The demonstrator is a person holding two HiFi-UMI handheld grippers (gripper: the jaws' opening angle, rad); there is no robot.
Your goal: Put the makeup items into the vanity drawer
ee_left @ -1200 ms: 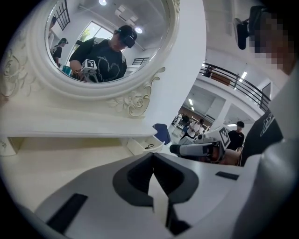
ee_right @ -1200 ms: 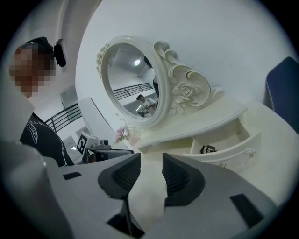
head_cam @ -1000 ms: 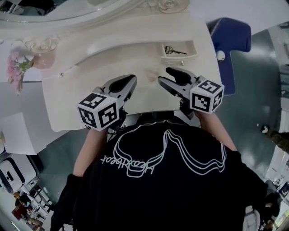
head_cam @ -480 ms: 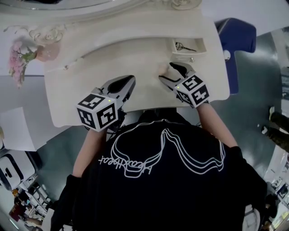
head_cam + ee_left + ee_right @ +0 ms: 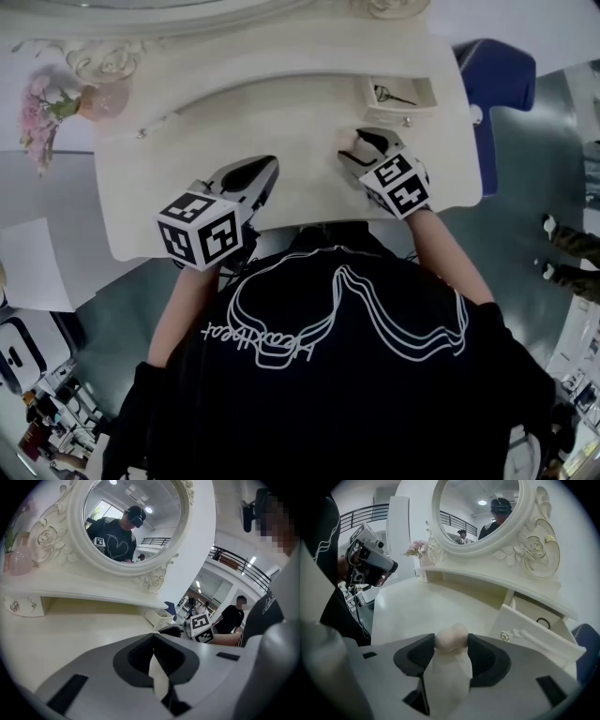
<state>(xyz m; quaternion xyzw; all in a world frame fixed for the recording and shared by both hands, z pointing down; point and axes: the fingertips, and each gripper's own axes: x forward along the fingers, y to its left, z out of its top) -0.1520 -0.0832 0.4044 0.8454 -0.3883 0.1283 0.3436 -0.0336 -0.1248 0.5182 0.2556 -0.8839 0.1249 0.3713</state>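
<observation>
Starting with the makeup sponge (image 5: 452, 637), we see a pale peach, two-lobed piece sitting between the jaws of the right gripper (image 5: 451, 645) (image 5: 360, 142). It is low over the vanity top (image 5: 281, 103), toward the front right. One lobe lies beyond the other, so we read its long axis as running along the jaws, pointing away from us toward the back of the vanity. Those jaws stand wide but have just been closing, and their dark pads now meet the sponge on both sides, pinching it. We cannot tell whether it rests on the top or hangs just clear of it.

In the head view the right gripper tilts steeply down at the top, with its marker cube (image 5: 398, 184) facing up toward us. The bare right forearm (image 5: 441, 251) stretches forward from the body to it. Just beyond and to the right, the small drawer (image 5: 401, 113) is pulled open, and a dark wire-like item (image 5: 394, 94) lies inside. The sponge is near the drawer but outside it.

The left gripper (image 5: 262, 172) (image 5: 154, 641) hovers over the front middle of the top, well apart from the sponge. It slopes gently downward, with the left forearm (image 5: 183, 300) behind it. Its jaws are pressed together with nothing between them. Past both grippers rises the round mirror (image 5: 131, 522), and pink flowers (image 5: 42, 122) stand at the far left.
</observation>
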